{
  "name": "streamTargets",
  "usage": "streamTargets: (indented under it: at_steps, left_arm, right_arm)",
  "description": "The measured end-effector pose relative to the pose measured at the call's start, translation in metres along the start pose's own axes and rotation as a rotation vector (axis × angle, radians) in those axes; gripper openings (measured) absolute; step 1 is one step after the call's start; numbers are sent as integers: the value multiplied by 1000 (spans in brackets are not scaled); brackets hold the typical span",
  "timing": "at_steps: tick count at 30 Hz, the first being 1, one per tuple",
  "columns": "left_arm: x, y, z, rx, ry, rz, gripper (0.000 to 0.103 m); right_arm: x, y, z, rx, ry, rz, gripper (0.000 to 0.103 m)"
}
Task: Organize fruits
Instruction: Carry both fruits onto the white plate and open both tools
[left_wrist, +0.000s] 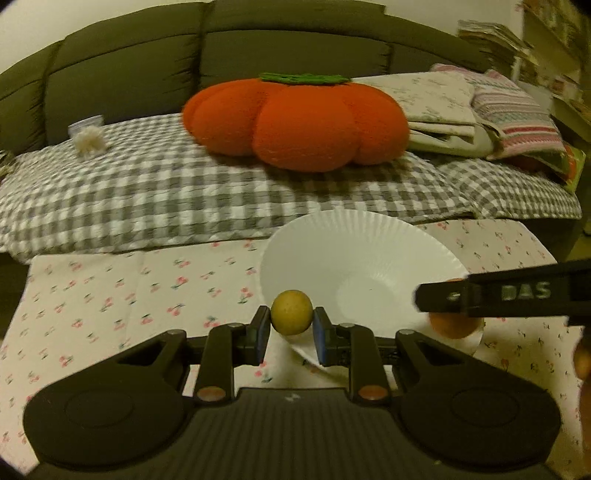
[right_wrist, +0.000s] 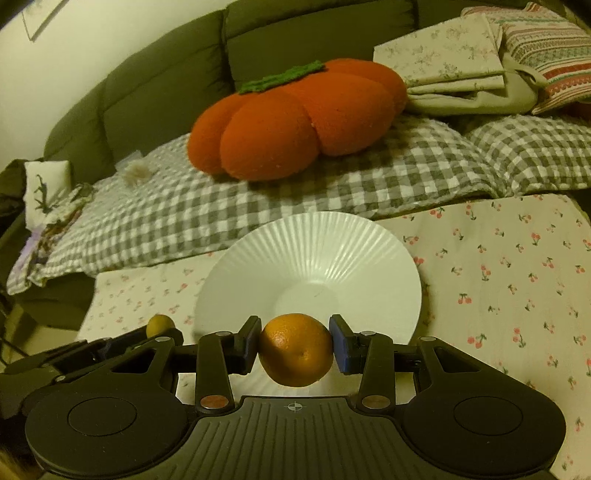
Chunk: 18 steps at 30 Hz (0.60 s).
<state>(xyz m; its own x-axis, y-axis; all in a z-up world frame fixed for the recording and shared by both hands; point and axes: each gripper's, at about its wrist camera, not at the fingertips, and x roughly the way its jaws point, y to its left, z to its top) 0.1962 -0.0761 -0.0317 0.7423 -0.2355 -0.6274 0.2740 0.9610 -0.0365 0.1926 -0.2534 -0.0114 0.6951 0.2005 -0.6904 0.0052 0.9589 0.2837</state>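
While both fruits are carried at once, we hold the left gripper with its fingers clenched on the small yellow-green fruit, and the right gripper with its fingers clenched on the orange. Each fruit is pinched at its widest girth between the blue pads, which we judge keeps a round thing from squirting out.

Just ahead of both pairs of fingers lies the white fluted plate on the cherry-print cloth that covers the bench; it shows no fruit on it. In the right wrist view the orange hangs over the plate's near rim. In the left wrist view the yellow-green fruit sits at the plate's near-left edge, and we cannot tell whether it is over the rim or just short of it. The two grippers come in side by side, the left one just to the left of the right fingers, so neither blocks the other; we take the plate to be where the fruits are to be gathered.

By count: two grippers, two fruits, one plate. Beyond the fingers, on the checked blanket of the sofa, rests one pumpkin-shaped cushion, and one stack of folded linens lies further right.
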Motion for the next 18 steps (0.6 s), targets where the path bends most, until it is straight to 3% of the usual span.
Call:
streamTargets:
  at_steps: [12, 18]
  left_arm:
    - [24, -22, 0, 79, -33, -55, 23]
    - [30, -21, -2, 61, -33, -63, 23]
  right_arm:
    - [38, -8, -3, -46, 26, -47, 39]
    - [44, -17, -3, -23, 27, -53, 39]
